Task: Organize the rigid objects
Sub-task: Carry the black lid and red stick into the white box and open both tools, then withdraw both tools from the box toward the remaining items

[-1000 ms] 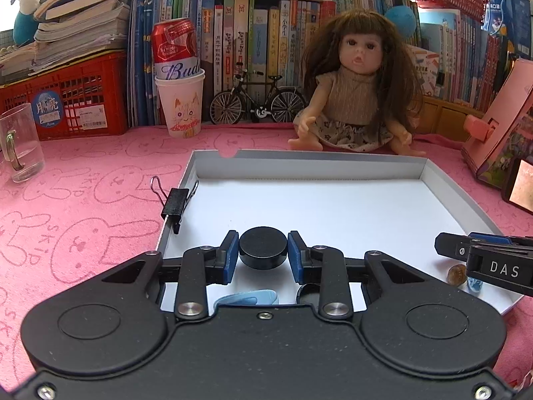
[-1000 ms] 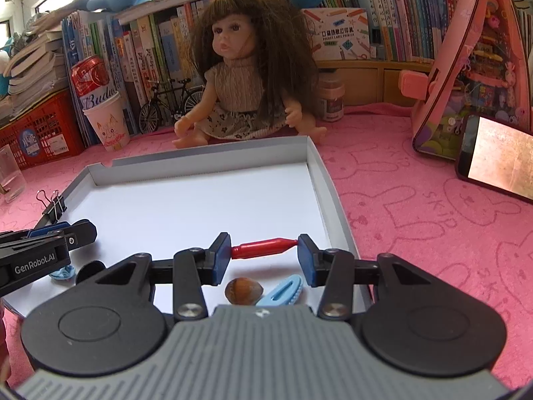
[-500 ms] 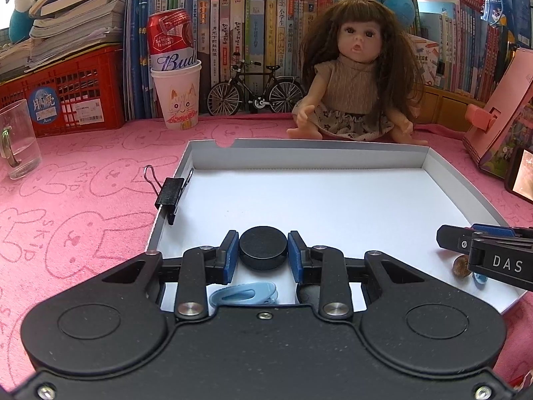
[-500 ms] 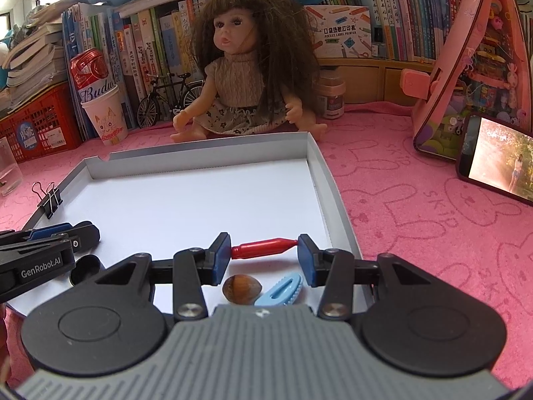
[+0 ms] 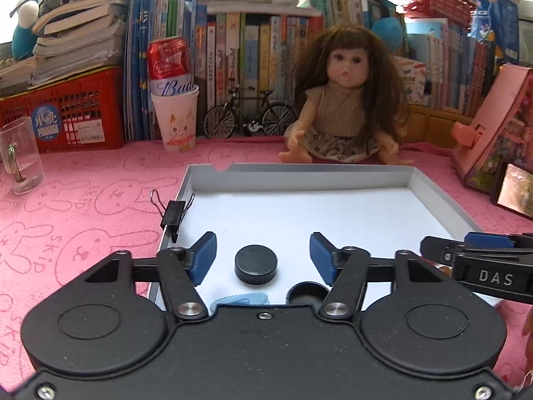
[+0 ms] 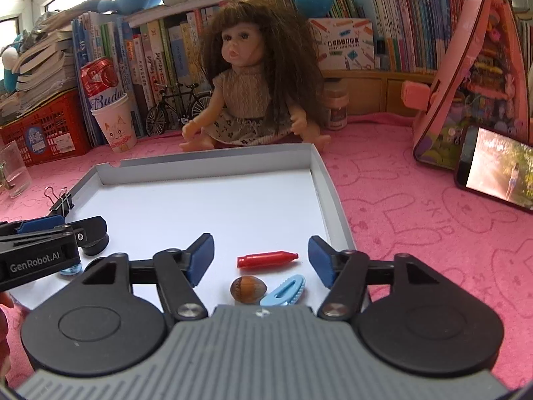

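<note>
A shallow white tray (image 5: 299, 173) (image 6: 329, 193) lies on the pink cloth. My left gripper (image 5: 263, 256) is open, and a black round cap (image 5: 256, 264) rests on the tray floor between its fingers. A light blue clip (image 5: 240, 300) and a second black cap (image 5: 306, 295) lie just behind it. My right gripper (image 6: 260, 255) is open around a red pen cap (image 6: 266, 259) lying on the tray. A brown hazelnut (image 6: 248, 288) and a light blue clip (image 6: 284, 290) lie near it.
A black binder clip (image 5: 171, 213) (image 6: 61, 201) sits on the tray's left rim. A doll (image 5: 339, 100) sits behind the tray, with a model bicycle (image 5: 250, 116), a paper cup with a can (image 5: 175, 116), a glass mug (image 5: 20, 160), a red crate (image 5: 63, 113) and a phone (image 6: 496, 170) around.
Both grippers have opened. The left let go of the black cap and the right let go of the red pen cap; both now lie on the tray.
</note>
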Action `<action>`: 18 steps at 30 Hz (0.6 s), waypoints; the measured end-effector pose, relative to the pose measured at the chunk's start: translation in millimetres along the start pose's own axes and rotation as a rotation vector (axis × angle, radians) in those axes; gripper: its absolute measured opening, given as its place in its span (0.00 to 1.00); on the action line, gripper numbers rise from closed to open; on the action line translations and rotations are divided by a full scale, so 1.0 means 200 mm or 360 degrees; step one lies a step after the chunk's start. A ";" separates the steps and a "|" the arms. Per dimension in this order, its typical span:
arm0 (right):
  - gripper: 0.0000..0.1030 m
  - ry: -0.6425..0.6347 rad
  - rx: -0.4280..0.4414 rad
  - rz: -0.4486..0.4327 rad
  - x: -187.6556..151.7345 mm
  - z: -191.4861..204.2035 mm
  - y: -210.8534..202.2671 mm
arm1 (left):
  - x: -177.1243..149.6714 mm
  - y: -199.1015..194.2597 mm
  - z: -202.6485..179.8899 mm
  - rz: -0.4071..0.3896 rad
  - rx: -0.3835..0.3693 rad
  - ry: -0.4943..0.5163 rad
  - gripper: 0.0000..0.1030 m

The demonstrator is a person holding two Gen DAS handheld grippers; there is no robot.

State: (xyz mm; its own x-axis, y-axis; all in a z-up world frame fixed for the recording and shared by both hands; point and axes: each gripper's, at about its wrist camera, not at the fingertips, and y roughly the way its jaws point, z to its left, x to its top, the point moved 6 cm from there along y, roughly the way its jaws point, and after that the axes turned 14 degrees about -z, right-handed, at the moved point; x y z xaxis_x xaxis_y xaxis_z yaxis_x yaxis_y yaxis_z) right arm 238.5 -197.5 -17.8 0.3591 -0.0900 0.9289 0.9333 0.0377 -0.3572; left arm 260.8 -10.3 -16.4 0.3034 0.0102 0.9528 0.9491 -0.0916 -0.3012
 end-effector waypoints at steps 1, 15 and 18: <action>0.77 -0.0006 0.0004 -0.0010 0.00 0.00 -0.01 | 0.01 -0.02 0.00 -0.0012 -0.0010 0.0005 0.62; 0.86 -0.0094 0.0062 -0.0130 0.04 -0.01 -0.26 | 0.05 -0.35 -0.09 -0.0124 -0.0206 0.0020 0.76; 0.87 -0.0112 0.0079 -0.0149 0.03 -0.02 -0.31 | 0.04 -0.42 -0.10 -0.0134 -0.0240 0.0021 0.76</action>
State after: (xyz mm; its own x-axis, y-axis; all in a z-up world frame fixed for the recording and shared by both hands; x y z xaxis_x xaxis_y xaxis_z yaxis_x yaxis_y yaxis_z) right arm 182.4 -204.3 10.6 0.2678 -0.0252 0.9632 0.9608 0.0816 -0.2650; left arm 181.2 -22.4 16.7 0.2213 0.0111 0.9751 0.9475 -0.2392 -0.2123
